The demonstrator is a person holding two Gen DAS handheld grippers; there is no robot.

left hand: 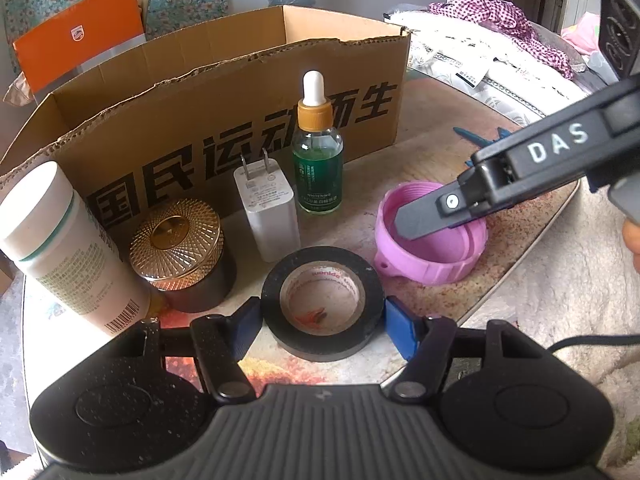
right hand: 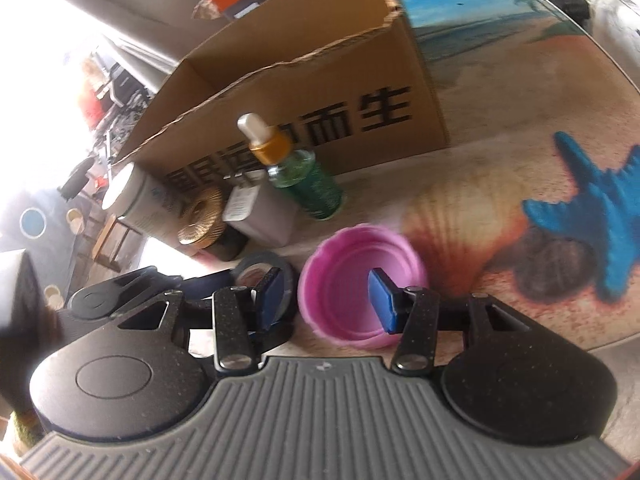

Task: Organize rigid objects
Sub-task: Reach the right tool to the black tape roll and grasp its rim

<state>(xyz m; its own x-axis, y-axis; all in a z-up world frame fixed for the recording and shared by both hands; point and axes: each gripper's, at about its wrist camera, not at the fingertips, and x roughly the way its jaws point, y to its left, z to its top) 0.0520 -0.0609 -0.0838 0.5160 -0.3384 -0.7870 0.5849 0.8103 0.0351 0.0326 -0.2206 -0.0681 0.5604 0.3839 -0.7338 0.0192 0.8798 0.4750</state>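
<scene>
— Scanning the left wrist view from the left: white bottle (left hand: 60, 240), gold-lidded jar (left hand: 178, 248), white charger (left hand: 270, 216) and dropper bottle (left hand: 317, 156) all stood before the cardboard box (left hand: 240, 92). What was in hand?

— Two pickups, I judged. The left gripper (left hand: 320, 322) had its blue pads pressed on both sides of the black tape roll (left hand: 320, 300), which lay flat on the table (left hand: 520, 248).

— And the right gripper (right hand: 324, 300)?

— Half narrowed across the near wall of the pink cap (right hand: 360, 288): one finger inside, one outside. Whether the pads were pinching that wall, I couldn't tell.

— Next?

— Probably lifting each clear and carrying it over the box's torn rim.

— Differences between views?

— Only the right wrist view showed the cap's straddled wall; only the left showed the tape gripped.
</scene>
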